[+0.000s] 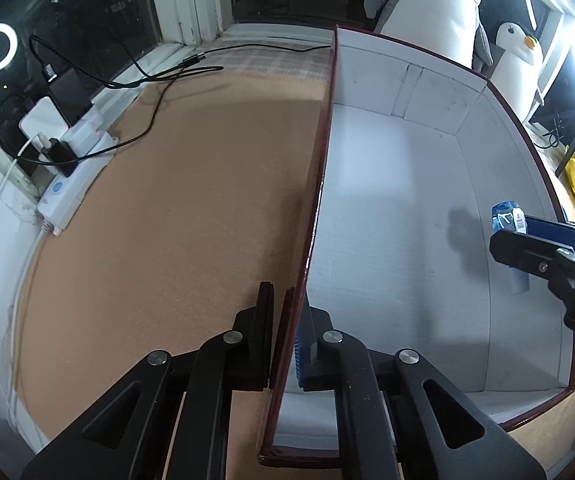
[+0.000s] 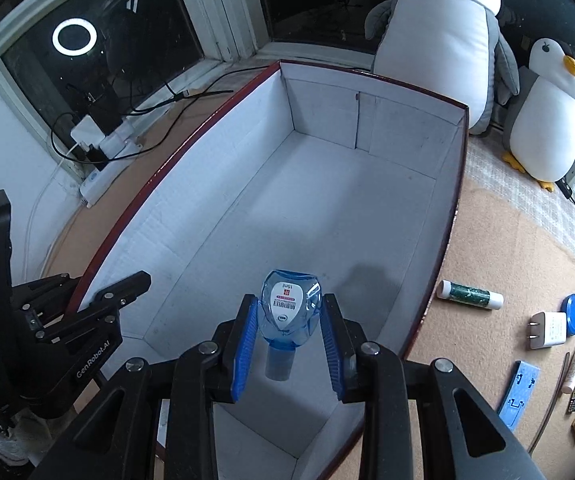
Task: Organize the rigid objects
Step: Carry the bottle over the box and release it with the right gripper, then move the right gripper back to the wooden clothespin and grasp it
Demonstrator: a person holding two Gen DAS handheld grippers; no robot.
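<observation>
My right gripper (image 2: 287,340) is clenched on the small blue bottle (image 2: 290,308), cap toward me, above the white box (image 2: 327,184); my left gripper (image 1: 287,320) pinches the box's side wall.

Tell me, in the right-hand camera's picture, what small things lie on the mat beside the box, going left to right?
Green tube → white plug adapter → blue round lid.

Two penguin plushies (image 2: 443,40), one box (image 2: 453,200), one bottle (image 2: 289,308).
</observation>
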